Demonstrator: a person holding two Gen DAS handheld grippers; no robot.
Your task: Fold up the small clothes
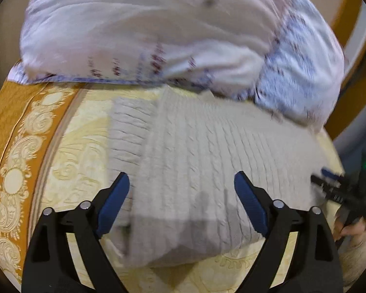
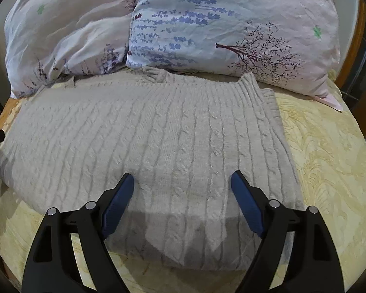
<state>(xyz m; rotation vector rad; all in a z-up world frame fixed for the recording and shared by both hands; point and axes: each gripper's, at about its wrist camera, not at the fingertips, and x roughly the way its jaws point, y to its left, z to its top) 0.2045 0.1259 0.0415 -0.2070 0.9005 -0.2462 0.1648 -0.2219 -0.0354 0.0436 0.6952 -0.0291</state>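
A beige cable-knit sweater (image 1: 195, 146) lies folded flat on the bed, its ribbed hem toward the pillows in the right wrist view (image 2: 146, 134). My left gripper (image 1: 181, 175) hovers over the sweater's near left part, open, with nothing pinched between its blue pads. My right gripper (image 2: 182, 175) is open too, over the sweater's near edge with only the knit below it. The right gripper (image 1: 322, 175) also shows at the right edge of the left wrist view, held by a hand (image 1: 353, 229). The left wrist view is blurred.
The sweater rests on a pale yellow patterned bedspread (image 2: 324, 158) with an orange ornamented border (image 1: 12, 122) at the left. Two floral pillows (image 2: 231, 24) (image 2: 61, 31) lie just behind the sweater and touch its far edge. A wooden bed frame (image 2: 361, 36) rises at the right.
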